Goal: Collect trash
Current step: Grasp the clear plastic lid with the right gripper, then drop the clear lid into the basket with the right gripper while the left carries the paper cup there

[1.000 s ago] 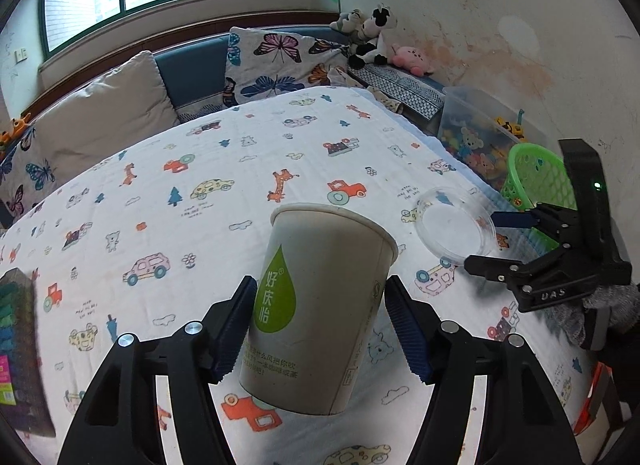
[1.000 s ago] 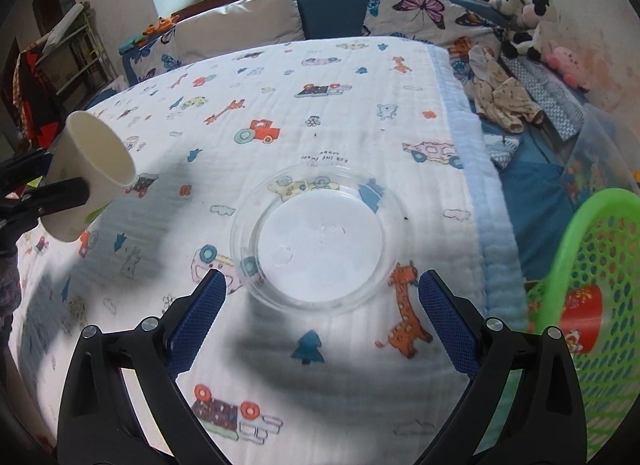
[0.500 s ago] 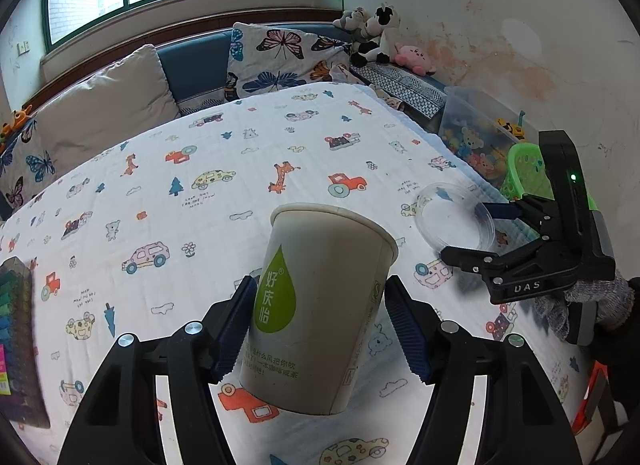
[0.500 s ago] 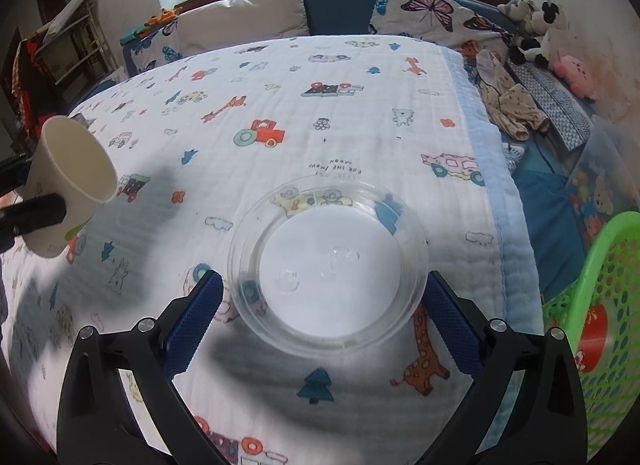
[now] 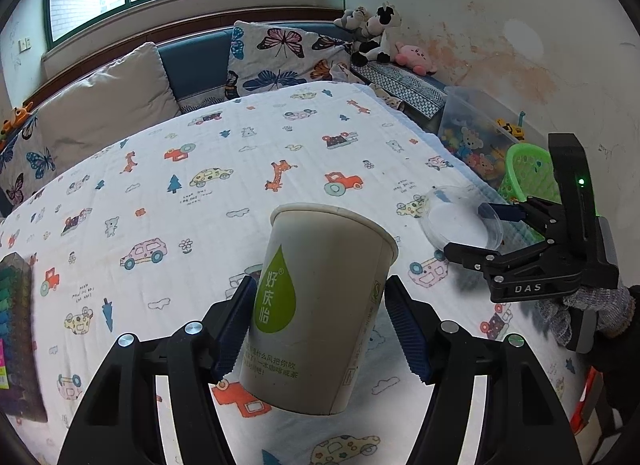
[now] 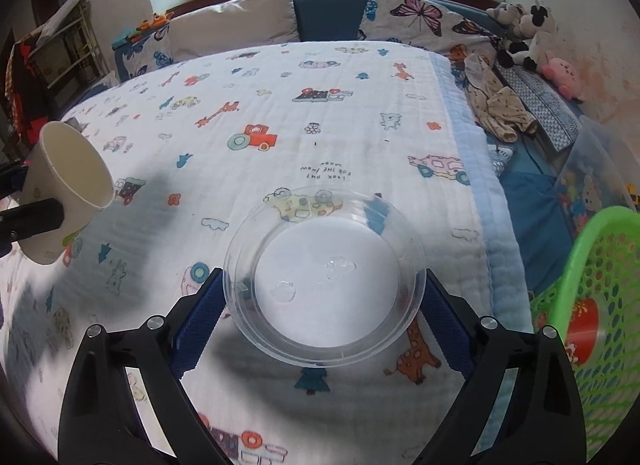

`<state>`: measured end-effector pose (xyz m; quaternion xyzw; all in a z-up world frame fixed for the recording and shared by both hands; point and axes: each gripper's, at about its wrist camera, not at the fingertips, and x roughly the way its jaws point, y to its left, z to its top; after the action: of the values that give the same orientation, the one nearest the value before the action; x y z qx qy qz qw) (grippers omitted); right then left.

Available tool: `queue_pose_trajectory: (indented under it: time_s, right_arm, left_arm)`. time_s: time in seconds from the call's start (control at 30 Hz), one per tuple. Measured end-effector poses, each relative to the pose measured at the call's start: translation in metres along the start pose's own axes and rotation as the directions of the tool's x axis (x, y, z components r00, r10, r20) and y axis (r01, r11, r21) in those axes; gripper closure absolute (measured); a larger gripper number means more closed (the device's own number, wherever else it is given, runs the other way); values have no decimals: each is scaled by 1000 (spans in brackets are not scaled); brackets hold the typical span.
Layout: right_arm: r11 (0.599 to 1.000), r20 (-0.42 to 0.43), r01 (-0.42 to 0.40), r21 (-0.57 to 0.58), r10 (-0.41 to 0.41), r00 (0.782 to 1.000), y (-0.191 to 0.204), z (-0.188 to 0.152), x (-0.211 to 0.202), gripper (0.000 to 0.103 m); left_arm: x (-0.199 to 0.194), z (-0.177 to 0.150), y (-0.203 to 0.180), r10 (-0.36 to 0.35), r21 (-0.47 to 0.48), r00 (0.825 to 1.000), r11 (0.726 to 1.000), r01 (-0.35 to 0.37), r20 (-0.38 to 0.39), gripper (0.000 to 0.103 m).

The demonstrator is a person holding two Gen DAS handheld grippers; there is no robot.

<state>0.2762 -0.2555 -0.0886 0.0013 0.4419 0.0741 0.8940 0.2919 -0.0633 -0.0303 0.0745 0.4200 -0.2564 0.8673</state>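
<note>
A white paper cup (image 5: 320, 305) with a green drop logo hangs tilted above the quilt, and my left gripper (image 5: 320, 283) is shut on its sides. The right wrist view shows this cup (image 6: 68, 185) at the far left. A clear round plastic dish (image 6: 324, 277) lies on the quilt near the bed's right edge. My right gripper (image 6: 323, 275) straddles it with jaws closing, its blue pads (image 6: 200, 317) right at the rim. In the left wrist view the right gripper (image 5: 468, 230) flanks the dish (image 5: 460, 221), held by a gloved hand (image 5: 592, 313).
A green mesh basket (image 6: 592, 265) stands beside the bed on the right with a red item (image 6: 584, 325) inside. A clear toy bin (image 5: 472, 141), plush toys (image 5: 376, 37) and pillows (image 5: 100, 105) line the far side. A colourful box (image 5: 12, 325) lies at the left edge.
The right gripper has moved forward over the dish and its jaws have narrowed to the rim. The left gripper and cup have stayed put.
</note>
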Motion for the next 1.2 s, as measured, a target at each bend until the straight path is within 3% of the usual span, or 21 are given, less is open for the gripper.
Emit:
queue_pose_trajectory:
  time_s: [0.7, 1.2]
  right_arm:
    - [997, 87, 32, 67, -38, 996, -30, -28, -71, 11]
    - [956, 116, 164, 242, -196, 974, -121, -68, -130, 11]
  left_arm:
    - [-15, 11, -54, -38, 66, 999, 997, 37, 25, 39]
    - [-9, 29, -124, -117, 141, 993, 984, 112, 29, 39]
